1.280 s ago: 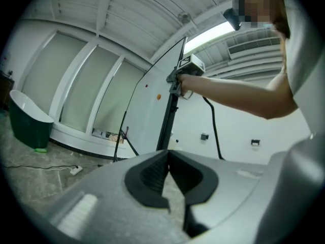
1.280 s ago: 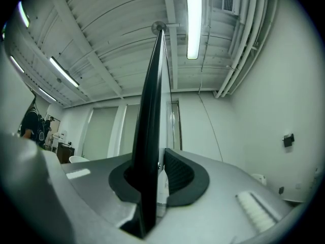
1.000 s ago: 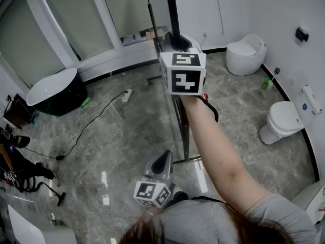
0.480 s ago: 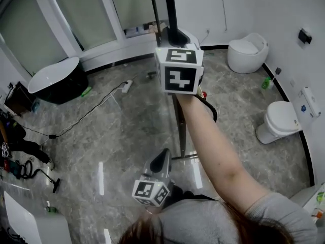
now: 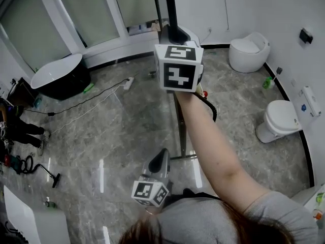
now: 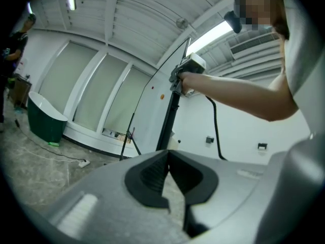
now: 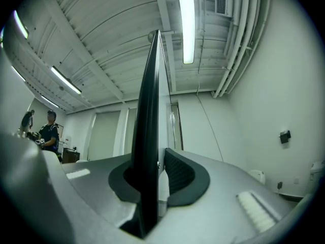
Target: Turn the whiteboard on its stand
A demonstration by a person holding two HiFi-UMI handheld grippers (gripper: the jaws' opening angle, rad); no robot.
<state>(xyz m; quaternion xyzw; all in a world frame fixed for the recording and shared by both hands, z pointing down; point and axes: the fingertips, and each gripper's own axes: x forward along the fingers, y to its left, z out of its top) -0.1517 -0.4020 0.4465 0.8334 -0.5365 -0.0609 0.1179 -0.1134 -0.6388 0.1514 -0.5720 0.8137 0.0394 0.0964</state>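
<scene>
The whiteboard (image 7: 149, 111) shows edge-on as a thin dark blade running up between my right gripper's jaws. My right gripper (image 7: 155, 162) is shut on that edge, with the pads against both faces. In the head view the right gripper (image 5: 177, 69) is held high at arm's length, its marker cube hiding the jaws. The board's stand post (image 5: 181, 128) drops from it to a foot bar (image 5: 186, 157) on the floor. My left gripper (image 5: 155, 179) hangs low near my body, shut and empty, apart from the stand. The left gripper view shows its jaws (image 6: 168, 156) closed, with the raised right gripper (image 6: 187, 71) beyond.
A black bathtub (image 5: 60, 79) stands at the left by the windows. Toilets (image 5: 248, 51) (image 5: 278, 120) line the right wall, with a green bottle (image 5: 267, 82) between them. A power strip (image 5: 128, 83) and cables cross the marble floor. A person (image 5: 16, 130) and gear are at the far left.
My right gripper, still on the board's edge, has shifted a little left and up in the head view. The left gripper has hardly moved. The floor scene has drifted slightly.
</scene>
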